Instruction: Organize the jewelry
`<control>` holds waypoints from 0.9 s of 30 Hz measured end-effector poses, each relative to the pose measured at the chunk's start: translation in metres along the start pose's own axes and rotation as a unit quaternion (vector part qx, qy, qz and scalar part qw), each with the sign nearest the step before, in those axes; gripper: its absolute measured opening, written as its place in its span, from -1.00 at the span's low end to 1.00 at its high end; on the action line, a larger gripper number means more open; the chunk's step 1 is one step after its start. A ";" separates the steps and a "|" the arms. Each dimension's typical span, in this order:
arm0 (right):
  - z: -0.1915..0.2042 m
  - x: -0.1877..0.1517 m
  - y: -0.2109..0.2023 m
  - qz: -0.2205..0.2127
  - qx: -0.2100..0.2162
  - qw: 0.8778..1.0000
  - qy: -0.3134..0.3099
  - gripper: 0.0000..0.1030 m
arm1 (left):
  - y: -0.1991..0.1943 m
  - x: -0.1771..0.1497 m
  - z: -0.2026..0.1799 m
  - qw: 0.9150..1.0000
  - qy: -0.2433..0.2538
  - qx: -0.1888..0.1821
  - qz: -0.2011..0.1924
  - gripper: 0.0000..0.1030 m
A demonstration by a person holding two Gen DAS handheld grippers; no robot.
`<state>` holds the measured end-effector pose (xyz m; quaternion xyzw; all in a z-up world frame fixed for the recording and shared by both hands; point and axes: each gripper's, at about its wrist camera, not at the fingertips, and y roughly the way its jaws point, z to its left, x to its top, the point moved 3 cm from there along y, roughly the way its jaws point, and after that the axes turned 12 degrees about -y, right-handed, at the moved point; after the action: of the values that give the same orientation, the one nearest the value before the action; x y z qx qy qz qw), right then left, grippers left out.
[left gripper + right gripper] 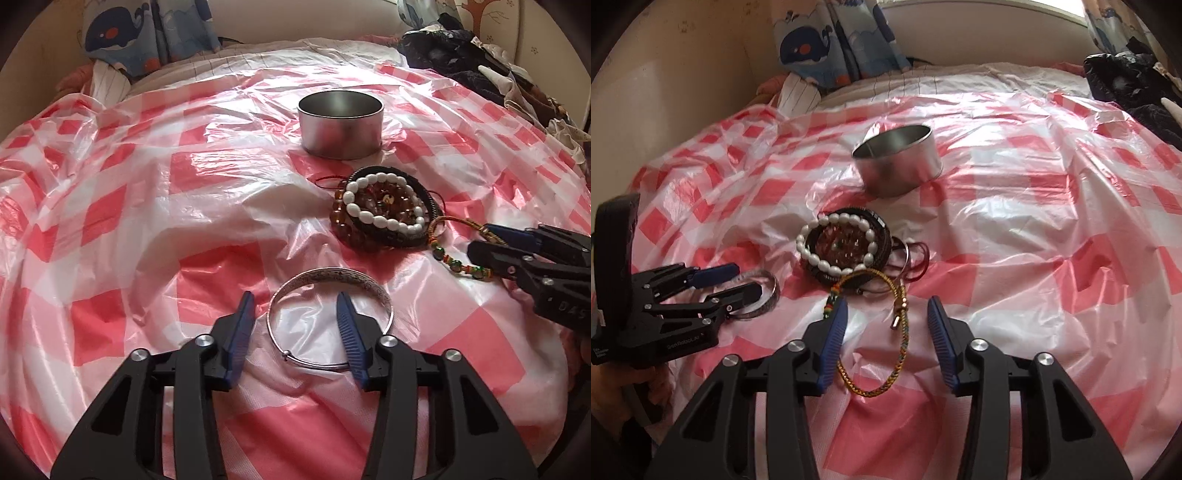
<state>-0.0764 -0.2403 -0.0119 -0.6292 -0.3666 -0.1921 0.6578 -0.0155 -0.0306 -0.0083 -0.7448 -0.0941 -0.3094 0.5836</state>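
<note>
Plastic sheet [155, 206] over the bed: thin, glossy, crinkled, red-and-white check, semi-see-through. Round tin [340, 127]: bare metal, brushed matt outside, dull sheen inside. Bangle [328, 295]: polished silver metal, patterned band. White bead bracelet [384, 218]: smooth, glossy oval beads. Amber bead bracelet [354, 236]: glassy, translucent. Braided cord bracelet [886, 347]: woven yellow-green thread, matt, small metal end cap. Left gripper [295, 310] and right gripper [888, 314]: matt black plastic bodies, ribbed blue pads [347, 328], shiny metal screw heads. Curtain [827, 40]: printed cloth, matt.
</note>
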 end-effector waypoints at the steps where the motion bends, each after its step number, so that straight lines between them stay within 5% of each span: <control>1: 0.003 0.000 -0.001 -0.001 -0.001 1.000 -0.008 -0.54 | -0.003 0.000 -0.001 1.000 0.001 -0.009 0.002 -0.65; 4: 0.009 0.000 -0.018 -0.026 0.001 0.999 -0.023 -0.81 | -0.014 -0.001 0.006 1.000 -0.019 -0.022 -0.007 -1.00; 7: 0.012 -0.002 -0.037 -0.056 0.022 0.998 -0.020 -0.85 | -0.026 0.002 0.017 0.998 -0.041 -0.028 -0.028 -1.00; 11: -0.003 -0.007 -0.028 -0.039 0.045 0.998 0.023 -0.80 | -0.022 0.004 0.021 0.997 -0.061 -0.042 -0.018 -0.98; 12: -0.006 -0.007 -0.026 -0.038 0.046 0.998 0.031 -0.48 | -0.018 0.005 0.019 0.997 -0.060 -0.044 -0.013 -0.89; 14: -0.006 -0.005 -0.027 -0.043 0.037 0.998 0.033 -0.09 | -0.011 0.007 0.015 0.998 -0.051 -0.039 -0.009 -0.41; 15: -0.005 -0.005 -0.027 -0.042 0.037 0.998 0.027 -0.10 | -0.008 0.007 0.012 0.998 -0.047 -0.037 -0.011 -0.15; 19: 0.005 -0.007 -0.013 -0.014 0.020 1.000 -0.002 -0.33 | 0.008 0.003 -0.004 0.999 -0.012 -0.038 0.011 -0.14; 20: 0.006 -0.007 -0.011 -0.011 0.015 1.000 -0.007 -0.55 | 0.010 0.001 -0.007 1.000 0.000 -0.029 0.011 -0.20; 21: 0.007 -0.007 -0.011 -0.011 0.012 1.000 -0.011 -0.74 | 0.009 0.001 -0.010 0.999 0.005 -0.029 0.012 -0.63; 23: 0.009 -0.006 -0.018 -0.026 0.008 0.999 -0.018 -0.83 | 0.004 0.002 -0.007 0.999 -0.002 -0.034 0.005 -0.88; 27: 0.020 0.003 -0.047 -0.103 0.047 0.993 -0.029 -0.88 | -0.024 0.013 0.008 0.997 -0.037 -0.034 -0.051 -0.91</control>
<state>-0.1129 -0.2269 0.0215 -0.5616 -0.4571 -0.2229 0.6526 -0.0146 -0.0189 0.0178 -0.7694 -0.1430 -0.3143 0.5375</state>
